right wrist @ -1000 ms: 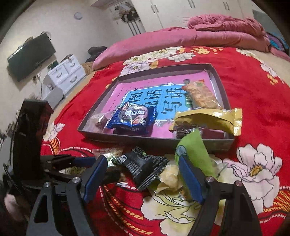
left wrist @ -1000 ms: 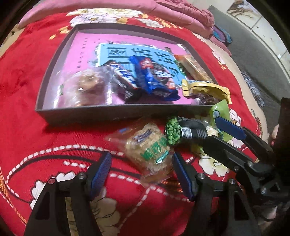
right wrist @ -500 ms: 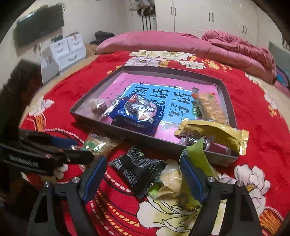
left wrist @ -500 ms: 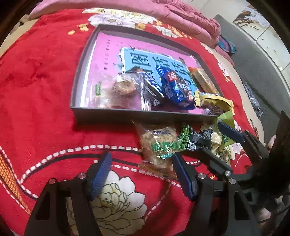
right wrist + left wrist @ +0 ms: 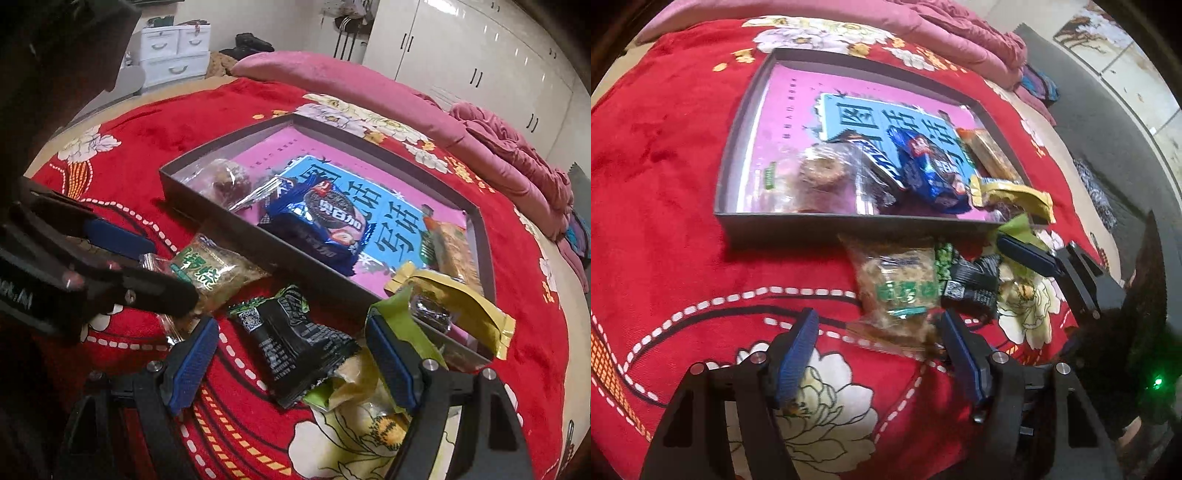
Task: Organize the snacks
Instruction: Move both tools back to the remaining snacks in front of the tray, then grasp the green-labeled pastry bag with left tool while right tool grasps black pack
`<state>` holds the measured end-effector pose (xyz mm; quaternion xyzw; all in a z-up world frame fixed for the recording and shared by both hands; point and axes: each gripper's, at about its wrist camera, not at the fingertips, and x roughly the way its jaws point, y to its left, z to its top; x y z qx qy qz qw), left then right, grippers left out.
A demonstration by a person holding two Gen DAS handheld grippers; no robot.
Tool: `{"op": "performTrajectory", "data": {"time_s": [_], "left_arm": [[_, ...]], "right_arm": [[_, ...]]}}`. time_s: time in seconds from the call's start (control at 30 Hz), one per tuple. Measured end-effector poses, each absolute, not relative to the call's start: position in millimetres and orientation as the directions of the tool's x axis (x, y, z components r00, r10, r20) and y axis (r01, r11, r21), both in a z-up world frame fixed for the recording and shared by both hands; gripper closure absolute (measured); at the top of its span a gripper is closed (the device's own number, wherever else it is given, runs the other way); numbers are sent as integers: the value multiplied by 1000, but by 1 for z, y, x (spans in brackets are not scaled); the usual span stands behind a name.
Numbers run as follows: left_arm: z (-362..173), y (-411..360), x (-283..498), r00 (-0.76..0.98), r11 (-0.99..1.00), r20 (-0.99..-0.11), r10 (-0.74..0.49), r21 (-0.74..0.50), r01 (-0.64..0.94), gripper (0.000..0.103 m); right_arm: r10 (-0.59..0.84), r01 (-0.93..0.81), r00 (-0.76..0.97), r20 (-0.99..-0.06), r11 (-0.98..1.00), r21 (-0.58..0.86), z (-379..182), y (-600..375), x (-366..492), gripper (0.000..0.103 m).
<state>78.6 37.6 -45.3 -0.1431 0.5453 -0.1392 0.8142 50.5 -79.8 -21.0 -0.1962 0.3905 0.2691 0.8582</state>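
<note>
In shallow grey box (image 5: 798, 221): blue biscuit packet (image 5: 325, 218) and several more.
Left on red bed (image 5: 665, 147): clear green-label cake packet (image 5: 901, 288), black packet (image 5: 295, 347).
Left tool (image 5: 877, 354), right tool (image 5: 291, 365): open, empty.

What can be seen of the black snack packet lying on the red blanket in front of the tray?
The black snack packet is a crinkled foil-like pouch with white small print, a QR code and a green printed end. It lies flat on the red blanket, outside the tray, overlapping a yellow-green packet. It sits between the open fingers of the right gripper, whose pads do not press on it. It looks sealed.
</note>
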Motion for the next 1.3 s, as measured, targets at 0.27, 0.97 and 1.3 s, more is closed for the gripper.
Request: {"op": "performTrajectory", "data": {"time_s": [0.27, 0.97, 1.3], "left_arm": [[-50, 30, 81, 359, 923, -855, -374, -381, 54, 33], [-53, 21, 86, 364, 938, -872, -328, -346, 16, 35], [-50, 1, 89, 383, 970, -893, -237, -236, 51, 54]], "right_arm": [[304, -644, 568, -765, 743, -182, -32, -69, 52, 24], [572, -563, 508, -644, 786, 254, 13, -144, 60, 52], [565, -470, 562, -604, 819, 328, 20, -169, 61, 52]]}}
